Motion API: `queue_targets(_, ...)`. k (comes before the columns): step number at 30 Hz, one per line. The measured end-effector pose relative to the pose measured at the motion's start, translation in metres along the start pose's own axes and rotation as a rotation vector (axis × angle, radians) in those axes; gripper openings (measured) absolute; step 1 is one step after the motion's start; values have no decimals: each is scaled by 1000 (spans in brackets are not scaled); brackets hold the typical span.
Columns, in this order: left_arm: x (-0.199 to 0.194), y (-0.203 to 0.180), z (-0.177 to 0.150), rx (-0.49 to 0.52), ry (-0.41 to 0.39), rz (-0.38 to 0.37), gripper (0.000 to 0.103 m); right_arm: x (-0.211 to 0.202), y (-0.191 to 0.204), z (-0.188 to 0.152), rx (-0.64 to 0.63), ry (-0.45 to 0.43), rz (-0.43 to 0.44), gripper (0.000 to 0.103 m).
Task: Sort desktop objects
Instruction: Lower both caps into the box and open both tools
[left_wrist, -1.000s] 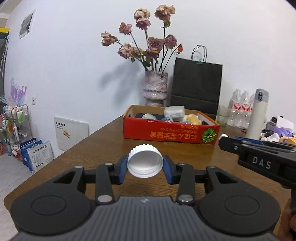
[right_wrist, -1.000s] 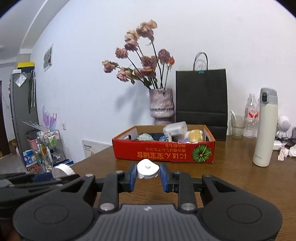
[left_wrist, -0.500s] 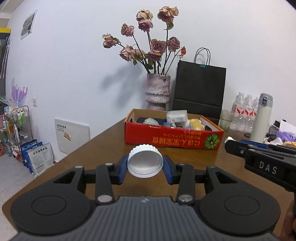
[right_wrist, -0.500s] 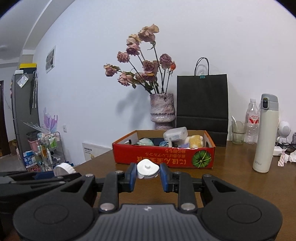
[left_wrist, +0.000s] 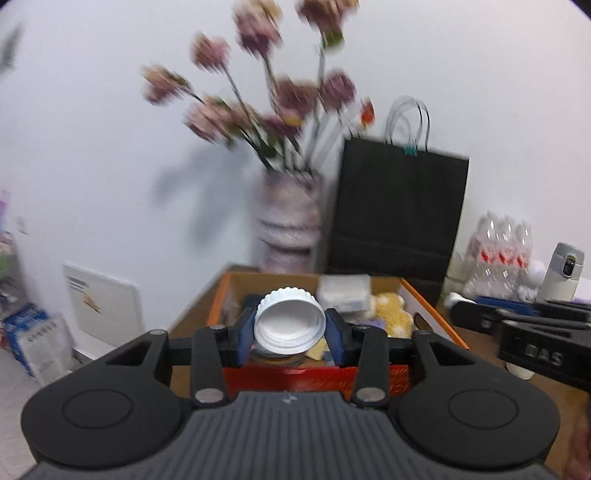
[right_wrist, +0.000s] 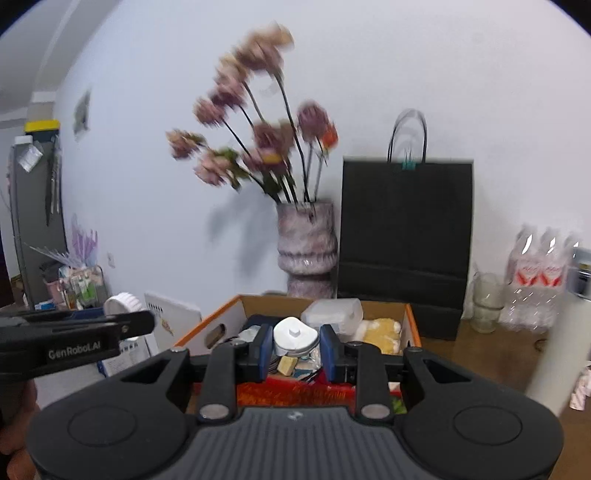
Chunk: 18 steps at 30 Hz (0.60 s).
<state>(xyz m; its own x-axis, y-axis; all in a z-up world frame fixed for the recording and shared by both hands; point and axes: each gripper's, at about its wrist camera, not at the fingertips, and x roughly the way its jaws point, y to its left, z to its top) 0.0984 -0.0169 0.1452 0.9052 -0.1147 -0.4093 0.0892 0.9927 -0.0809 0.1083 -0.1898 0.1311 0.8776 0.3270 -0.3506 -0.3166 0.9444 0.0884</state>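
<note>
My left gripper (left_wrist: 290, 330) is shut on a white ribbed screw cap (left_wrist: 290, 325), open side towards the camera, held over the near end of the red cardboard box (left_wrist: 314, 374). My right gripper (right_wrist: 293, 345) is shut on a small white lid (right_wrist: 295, 334) with a raised tab, also held over the box (right_wrist: 295, 393). The box holds several items, among them a clear plastic container (right_wrist: 332, 314) and a yellow soft thing (right_wrist: 380, 332). Each gripper shows at the edge of the other's view.
Behind the box stand a vase of dried roses (right_wrist: 306, 247) and a black paper bag (right_wrist: 404, 243). Water bottles (right_wrist: 539, 273), a glass (right_wrist: 487, 308) and a white flask (left_wrist: 561, 271) stand on the brown table (right_wrist: 480, 354) at the right.
Both grippers have moved forward and up, from the table in front of the box to over its near end. Each still holds its cap. The frames are now motion-blurred.
</note>
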Motion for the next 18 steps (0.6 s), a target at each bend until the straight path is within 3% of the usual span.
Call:
queue_targets(3,50,-3,26,21,125,-26,41,51,-22,29,83,129,6,26)
queue_targets(4,69,-3,32,35,200,-75,42,67,-28,36,114,179,24,26)
queue_targets(5,87,-2,35,42,283,-142,53,84,-34,43,152,232,51,28)
queue_targets(6,108,2,37,33,392,-220,57,102,-39,47,188,292,83,29)
queue_targets(7,124,7,37,-2,455,-235,59,118,-44,49,232,343,110,33)
queue_targets(10,154,17,36,-39,534,-131,82,150,-42,51,206,437,85,47)
queue_targets(14,170,27,30,-67,615,-80,91,164,-42,58,151,483,-4,64)
queue_targets(18,171,26,35,-34,610,-6,102,168,-44,53,78,589,-66,87)
